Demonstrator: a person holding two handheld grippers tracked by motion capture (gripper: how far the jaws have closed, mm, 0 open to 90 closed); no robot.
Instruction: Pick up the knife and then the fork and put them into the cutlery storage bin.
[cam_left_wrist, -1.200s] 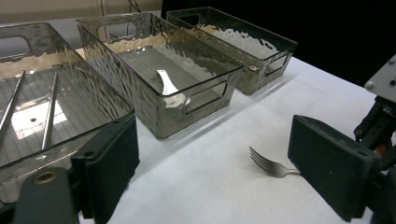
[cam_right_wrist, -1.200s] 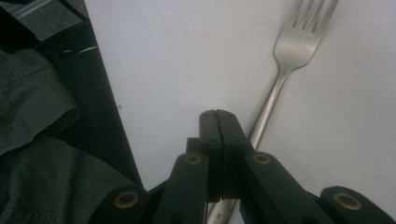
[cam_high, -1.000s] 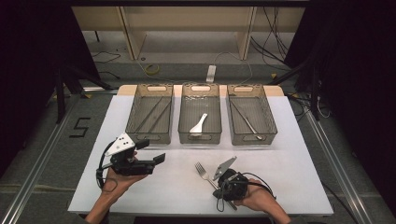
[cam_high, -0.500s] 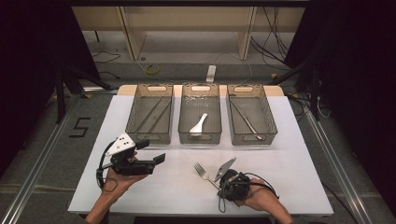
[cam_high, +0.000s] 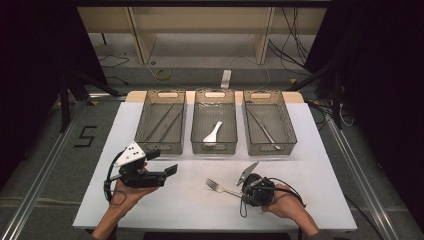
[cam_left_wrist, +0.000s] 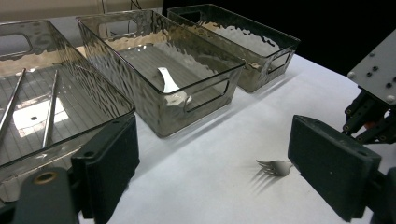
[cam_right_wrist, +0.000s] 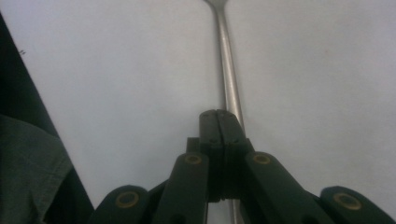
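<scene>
A metal fork (cam_high: 220, 187) lies on the white table, tines toward the left. My right gripper (cam_high: 240, 192) is down at the handle end with its jaws pressed flat together. In the right gripper view the fork's handle (cam_right_wrist: 226, 60) runs under the right side of that gripper (cam_right_wrist: 218, 114); I cannot tell whether they touch. My left gripper (cam_high: 162, 161) is held above the table's left side, open and with nothing between its jaws. In the left gripper view the fork's tines (cam_left_wrist: 275, 167) lie just beyond the open gripper (cam_left_wrist: 210, 172).
Three clear bins stand in a row at the back. The left bin (cam_high: 160, 148) holds two thin rods (cam_high: 165, 120). A white spoon (cam_high: 212, 134) lies in the middle bin (cam_high: 214, 149). A metal utensil (cam_high: 264, 130) is in the right bin (cam_high: 272, 150).
The right gripper has shifted slightly along the fork's handle. The fork and the left gripper have stayed in place.
</scene>
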